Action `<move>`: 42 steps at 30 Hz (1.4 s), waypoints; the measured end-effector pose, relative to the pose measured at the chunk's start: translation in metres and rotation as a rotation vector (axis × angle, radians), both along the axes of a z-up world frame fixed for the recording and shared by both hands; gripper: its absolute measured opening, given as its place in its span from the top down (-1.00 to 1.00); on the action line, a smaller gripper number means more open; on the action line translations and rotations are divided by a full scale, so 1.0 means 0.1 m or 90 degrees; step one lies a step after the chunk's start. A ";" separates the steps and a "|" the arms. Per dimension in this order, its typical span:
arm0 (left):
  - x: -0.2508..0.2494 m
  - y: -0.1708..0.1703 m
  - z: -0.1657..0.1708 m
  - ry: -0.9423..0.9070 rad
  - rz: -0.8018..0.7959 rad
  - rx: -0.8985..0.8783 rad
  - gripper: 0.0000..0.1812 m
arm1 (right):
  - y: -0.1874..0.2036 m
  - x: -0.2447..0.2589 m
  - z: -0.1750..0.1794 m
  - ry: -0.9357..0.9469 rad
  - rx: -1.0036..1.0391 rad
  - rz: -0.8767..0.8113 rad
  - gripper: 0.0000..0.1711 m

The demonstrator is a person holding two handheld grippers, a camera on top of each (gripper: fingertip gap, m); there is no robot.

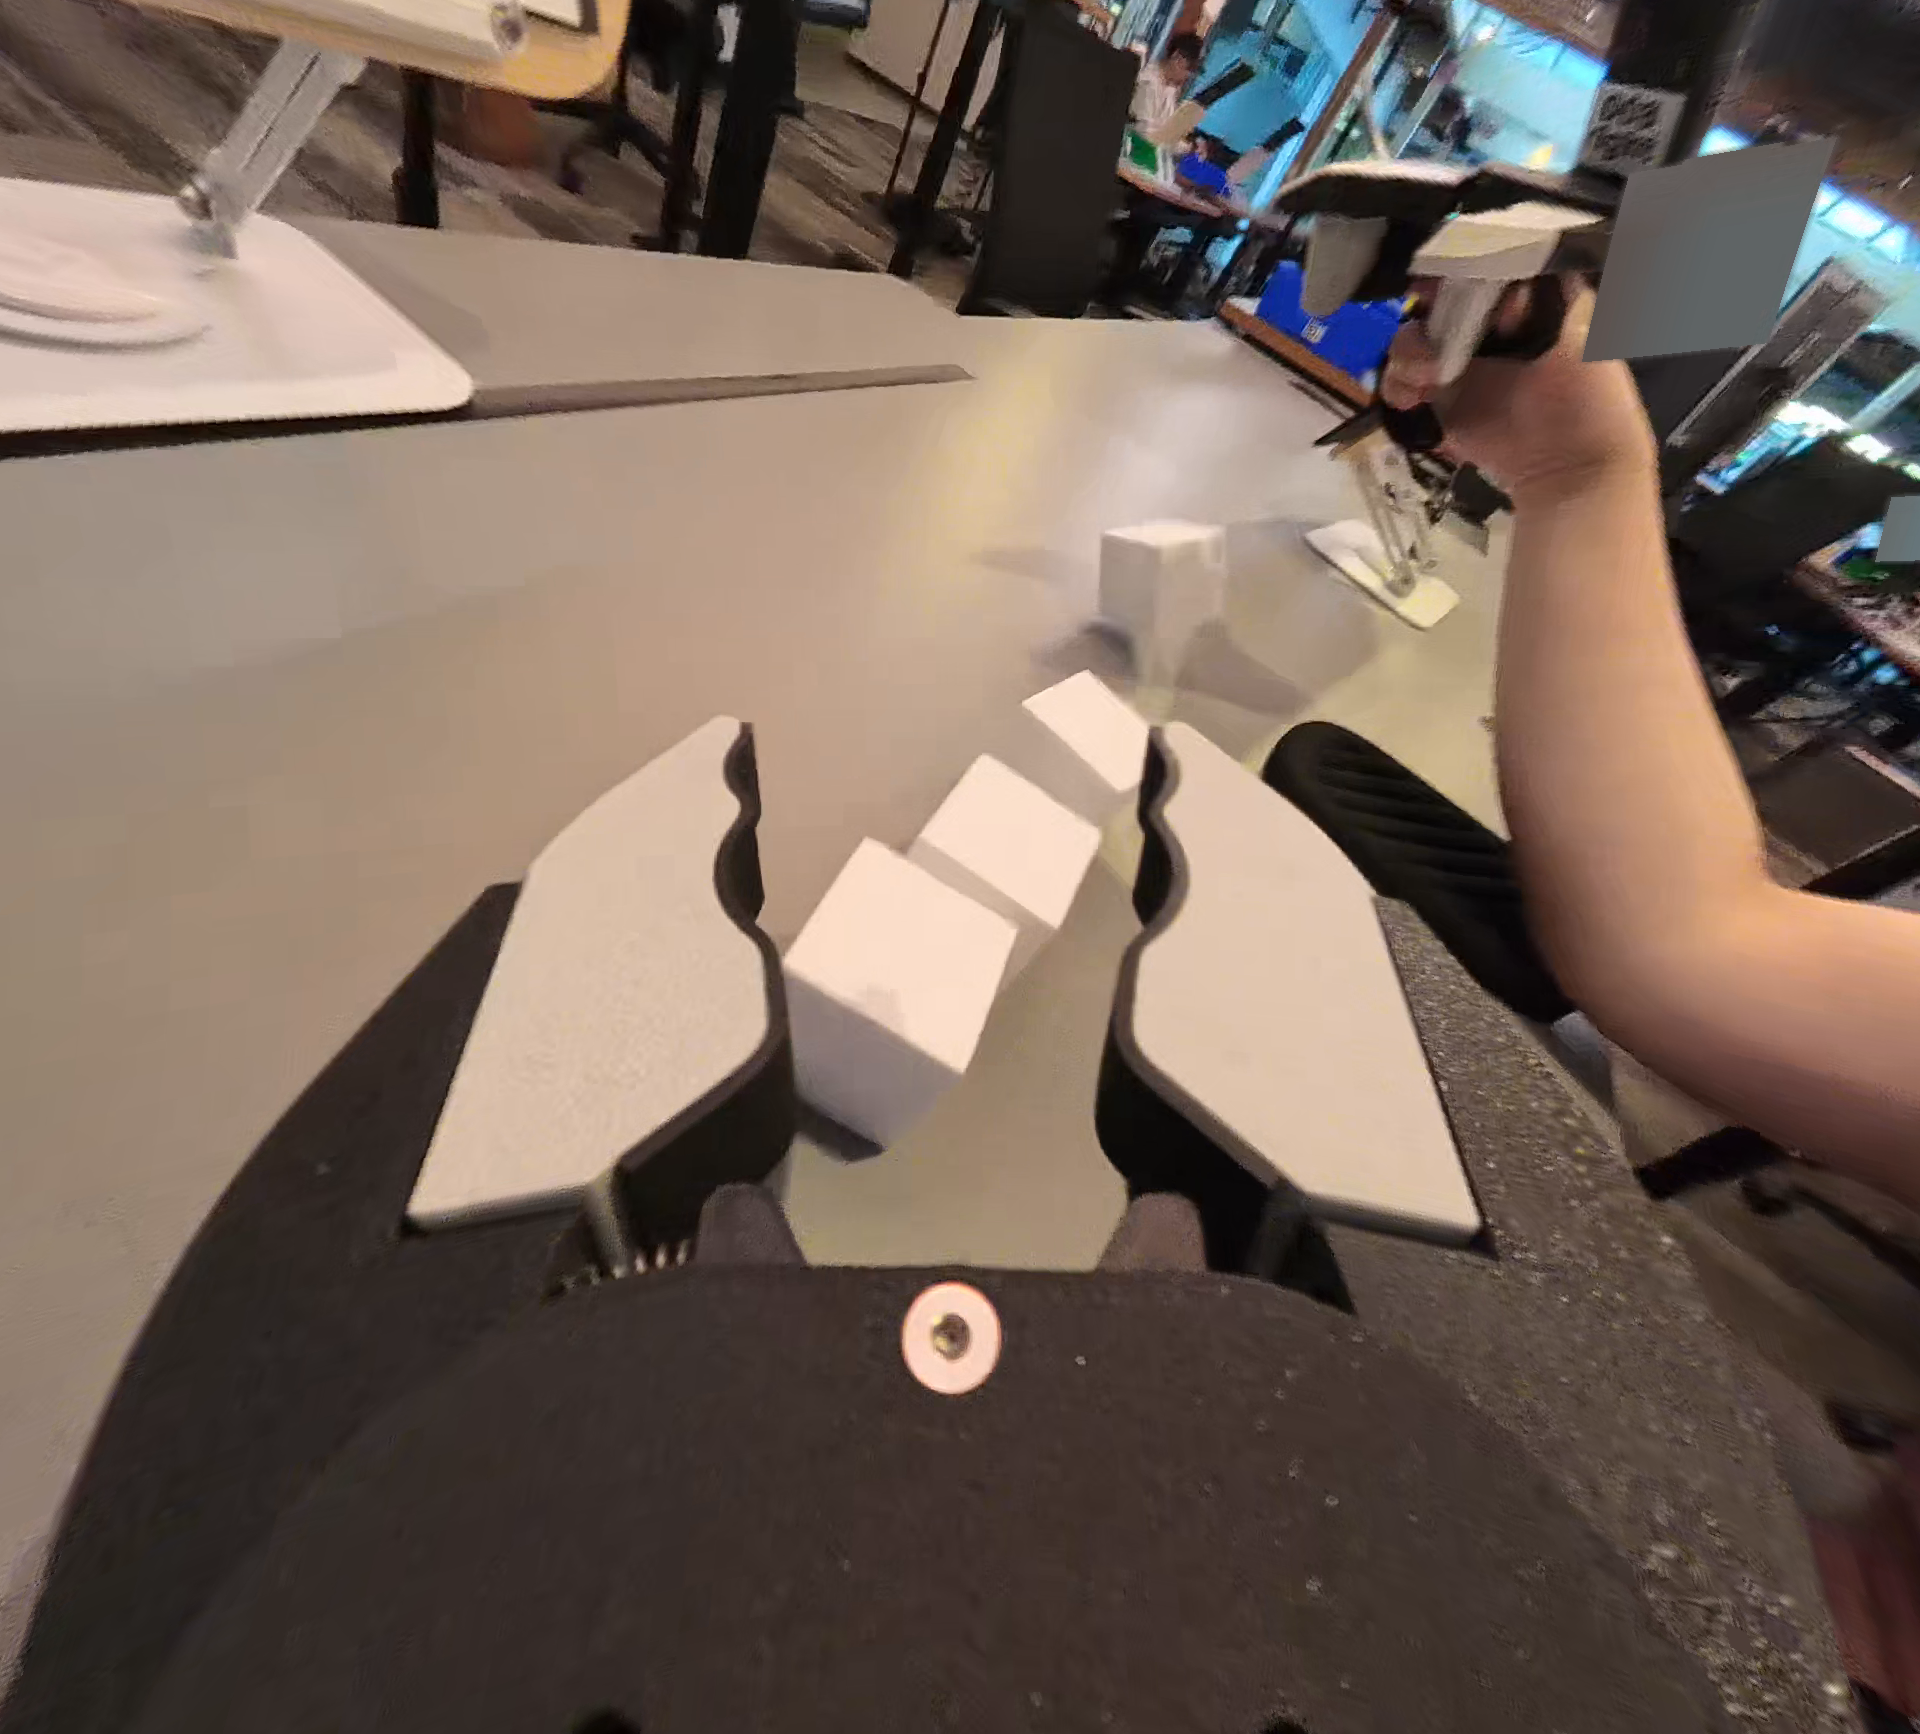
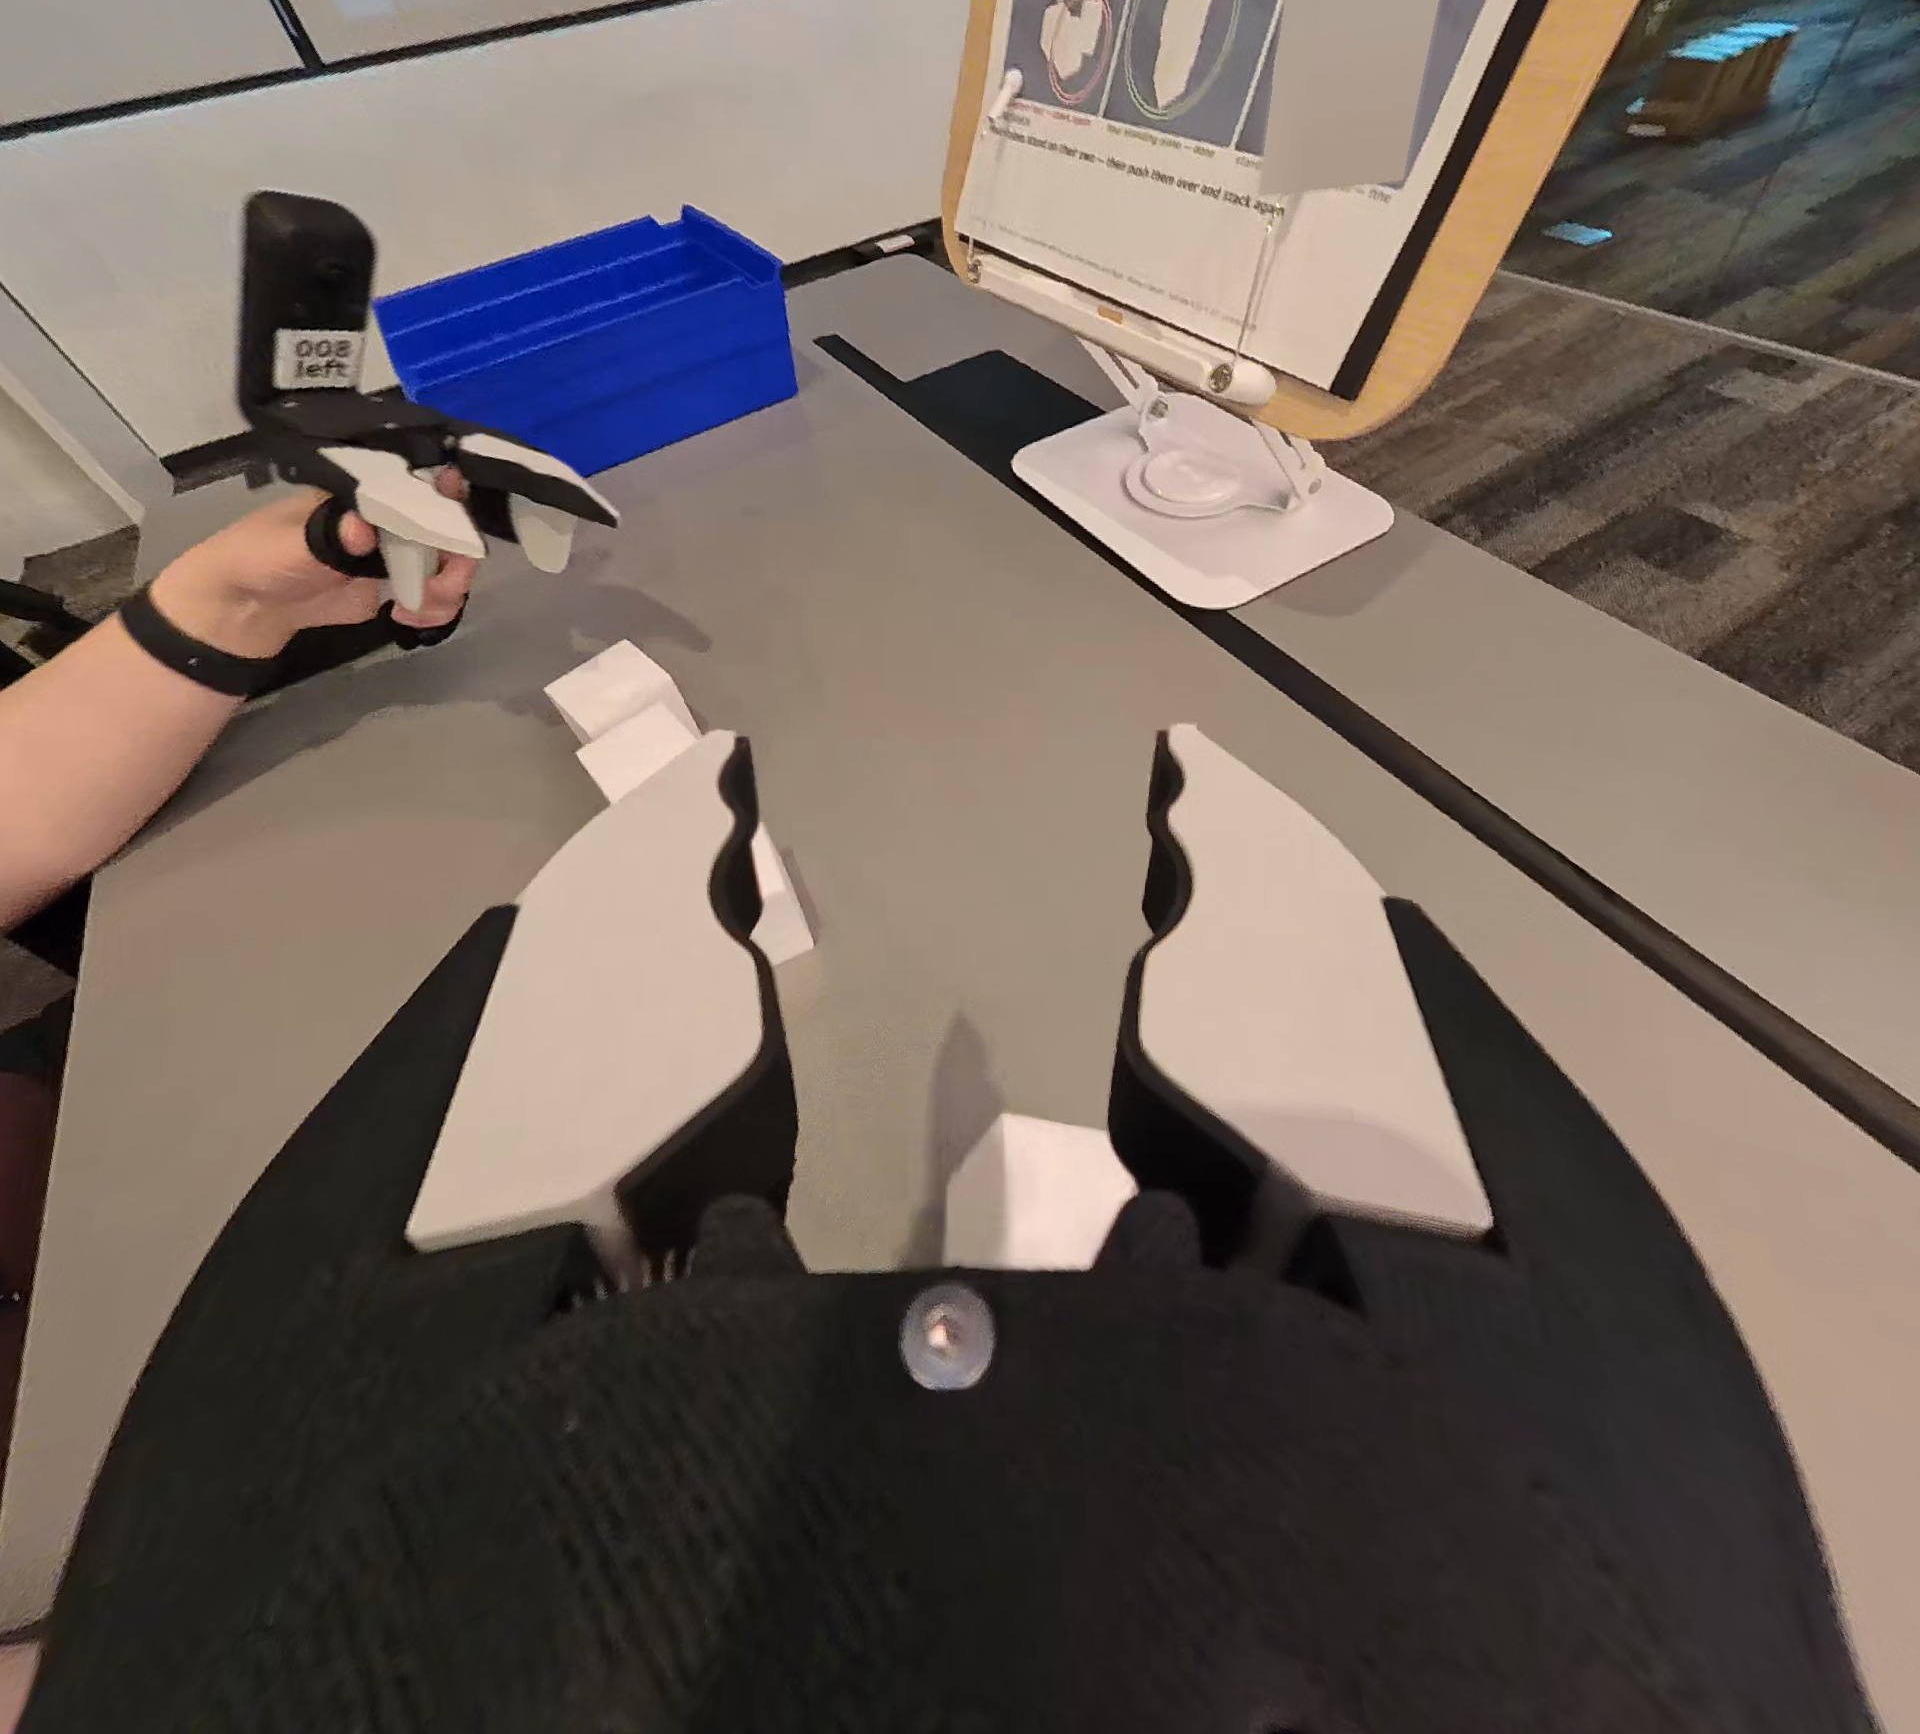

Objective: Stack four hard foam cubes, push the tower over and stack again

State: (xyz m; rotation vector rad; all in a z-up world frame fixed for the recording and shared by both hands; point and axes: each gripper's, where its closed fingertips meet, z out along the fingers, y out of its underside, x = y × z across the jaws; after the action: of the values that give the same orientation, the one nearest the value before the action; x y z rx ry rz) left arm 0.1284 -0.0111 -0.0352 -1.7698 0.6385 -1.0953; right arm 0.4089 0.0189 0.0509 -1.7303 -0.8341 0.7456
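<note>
Three white foam cubes (image 1: pixel 997 863) are lying in a toppled row on the grey table (image 1: pixel 416 697), running toward 1 o'clock in the left wrist view; a fourth cube (image 1: pixel 1158 583) is sitting apart beyond them, blurred. No tower is standing, so restacking looks to be the step in hand.

Left gripper (image 1: pixel 948 754) is hovering over the row with its jaws wide apart, gripping nothing; the nearest cube is showing between the fingers from this angle, untouched as far as I can tell. Right gripper (image 2: pixel 948 754) is likewise spread wide and empty, with one cube (image 2: pixel 1039 1191) showing low between its fingers.

Risks, as judgement:
- Cubes are touching edge to edge; closing on one may nudge its neighbour away.
- A skewed grip is likely to tilt the cube on placement.
- The blue bin (image 2: pixel 592 339) at 11 o'clock and the stand (image 2: pixel 1205 500) at 1 o'clock are sitting well apart, unlikely to interfere.
</note>
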 end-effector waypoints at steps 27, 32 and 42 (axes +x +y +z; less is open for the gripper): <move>0.10 -0.03 -0.85 0.346 -0.085 0.147 -0.05 | 0.09 1.06 -1.69 -0.101 -0.019 0.008 -0.22; 0.12 0.00 -1.00 0.398 -0.096 0.138 0.03 | 0.20 1.02 -1.89 -0.188 -0.048 0.033 -0.07; 0.11 0.08 -0.89 0.391 -0.079 0.168 0.32 | 0.22 0.50 -1.12 -0.134 0.031 0.040 0.23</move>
State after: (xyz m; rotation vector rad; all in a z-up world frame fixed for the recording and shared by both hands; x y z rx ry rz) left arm 0.1396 -0.0032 -0.1247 -1.8435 1.2149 -0.4951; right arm 0.4591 0.0413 -0.0612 -1.7659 -1.0451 0.5853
